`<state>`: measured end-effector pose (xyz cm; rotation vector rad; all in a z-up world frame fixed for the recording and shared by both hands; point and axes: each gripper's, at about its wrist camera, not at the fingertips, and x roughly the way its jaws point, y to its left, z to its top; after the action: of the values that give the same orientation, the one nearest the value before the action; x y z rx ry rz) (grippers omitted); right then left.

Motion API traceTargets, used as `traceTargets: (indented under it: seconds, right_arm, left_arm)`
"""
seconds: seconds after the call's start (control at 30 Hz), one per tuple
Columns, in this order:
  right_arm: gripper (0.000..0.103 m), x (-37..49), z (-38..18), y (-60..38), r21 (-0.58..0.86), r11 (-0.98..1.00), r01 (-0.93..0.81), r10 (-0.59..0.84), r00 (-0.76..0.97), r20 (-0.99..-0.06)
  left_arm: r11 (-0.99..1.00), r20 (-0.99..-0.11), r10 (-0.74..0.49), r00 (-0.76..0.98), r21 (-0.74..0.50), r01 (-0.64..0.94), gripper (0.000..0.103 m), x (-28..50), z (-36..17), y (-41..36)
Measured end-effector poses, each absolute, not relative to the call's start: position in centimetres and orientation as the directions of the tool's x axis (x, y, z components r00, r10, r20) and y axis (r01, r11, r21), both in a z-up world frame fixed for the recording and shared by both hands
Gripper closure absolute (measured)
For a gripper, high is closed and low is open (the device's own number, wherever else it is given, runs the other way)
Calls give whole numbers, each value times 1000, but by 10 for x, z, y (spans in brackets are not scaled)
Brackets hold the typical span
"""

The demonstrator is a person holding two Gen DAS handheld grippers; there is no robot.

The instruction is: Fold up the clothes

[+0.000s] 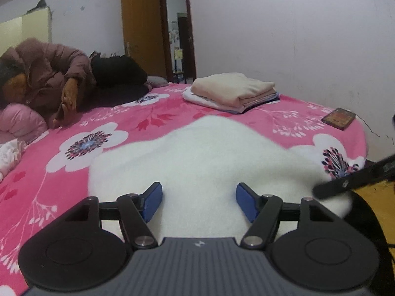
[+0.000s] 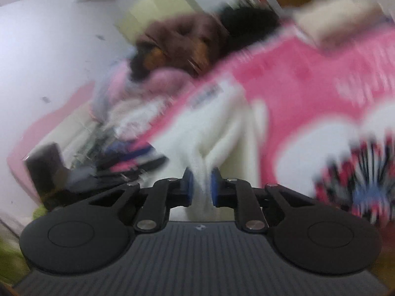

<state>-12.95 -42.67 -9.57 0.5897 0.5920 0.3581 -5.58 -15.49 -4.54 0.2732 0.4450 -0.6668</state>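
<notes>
A white fleecy garment [image 1: 197, 157] lies in a mound on the pink flowered bed cover [image 1: 172, 108]. My left gripper [image 1: 199, 201] stands open over its near part, blue pads [image 1: 154, 201] wide apart with the fleece between them, not pressed. In the blurred, tilted right wrist view my right gripper [image 2: 201, 187] is shut on a fold of the same white garment [image 2: 222, 133], which bunches between the blue pads [image 2: 188, 185]. The black tip of the right gripper [image 1: 355, 180] shows at the right edge of the left wrist view.
A stack of folded clothes [image 1: 232, 91] sits at the far side of the bed. A person in a brown padded jacket [image 1: 47, 74] lies at the far left, with a pink pillow [image 1: 19, 120]. A dark flat box [image 1: 339, 118] rests near the right edge. A wooden door [image 1: 143, 29] stands open behind.
</notes>
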Motion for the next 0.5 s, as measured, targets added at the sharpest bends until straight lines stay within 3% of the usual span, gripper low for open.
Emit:
traceTargets:
  seconds: [0.1, 0.23, 0.3, 0.4, 0.5]
  right_arm:
    - [91, -134, -105, -436, 676, 726, -126, 493, 781, -384]
    - [91, -137, -92, -425, 584, 793, -172, 464, 793, -395]
    - [88, -131, -106, -423, 559, 813, -164, 457, 775, -436]
    - [82, -133, -110, -436, 623, 765, -164, 495, 768, -405]
    - [76, -151, -93, -448, 598, 788, -146, 440, 813, -381]
  left_arm:
    - [751, -479, -530, 700, 118, 649, 35, -58, -49, -159]
    - [752, -466, -538, 702, 112, 650, 33, -57, -54, -156]
    - [752, -458, -541, 705, 110, 649, 32, -57, -56, -156]
    - [753, -446, -548, 708, 106, 649, 31, -57, -58, -156]
    - [756, -439, -558, 704, 83, 650, 30, -54, -59, -154]
